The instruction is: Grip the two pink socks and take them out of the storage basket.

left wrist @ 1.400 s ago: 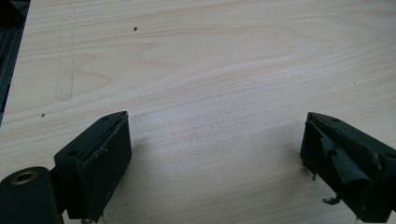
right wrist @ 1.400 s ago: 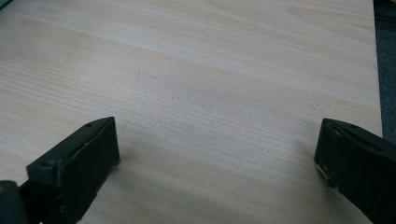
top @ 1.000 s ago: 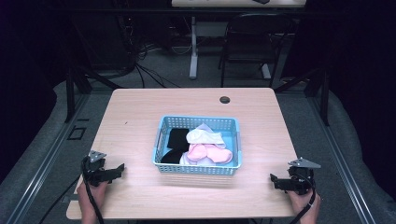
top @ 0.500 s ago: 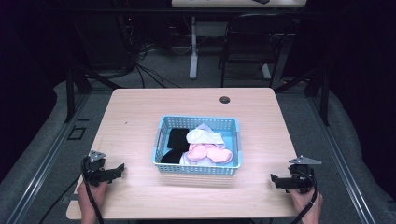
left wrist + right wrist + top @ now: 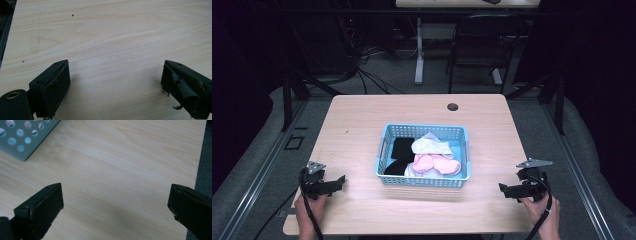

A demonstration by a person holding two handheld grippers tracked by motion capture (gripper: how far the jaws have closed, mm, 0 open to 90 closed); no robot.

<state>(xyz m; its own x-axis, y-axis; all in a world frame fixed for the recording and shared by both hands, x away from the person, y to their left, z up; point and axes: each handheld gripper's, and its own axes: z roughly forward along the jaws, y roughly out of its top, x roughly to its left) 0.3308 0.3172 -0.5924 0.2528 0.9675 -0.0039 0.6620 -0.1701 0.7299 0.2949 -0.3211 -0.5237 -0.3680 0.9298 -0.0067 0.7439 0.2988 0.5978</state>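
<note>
A light blue perforated basket (image 5: 384,150) sits in the middle of the wooden table (image 5: 362,115). Inside it lie a black garment (image 5: 398,155), a white one (image 5: 429,145) and a pink one (image 5: 434,164). My left gripper (image 5: 339,183) rests near the table's front left corner, jaws wide open over bare wood (image 5: 115,75). My right gripper (image 5: 504,189) rests near the front right corner, open as well, empty (image 5: 115,202). A corner of the basket (image 5: 22,137) shows at the upper left of the right gripper view.
A round cable hole (image 5: 453,106) lies near the table's far edge. Beyond the table stand a black chair (image 5: 482,45) and a desk leg (image 5: 418,55) with cables on the floor. The table's right edge (image 5: 197,170) runs close beside my right gripper.
</note>
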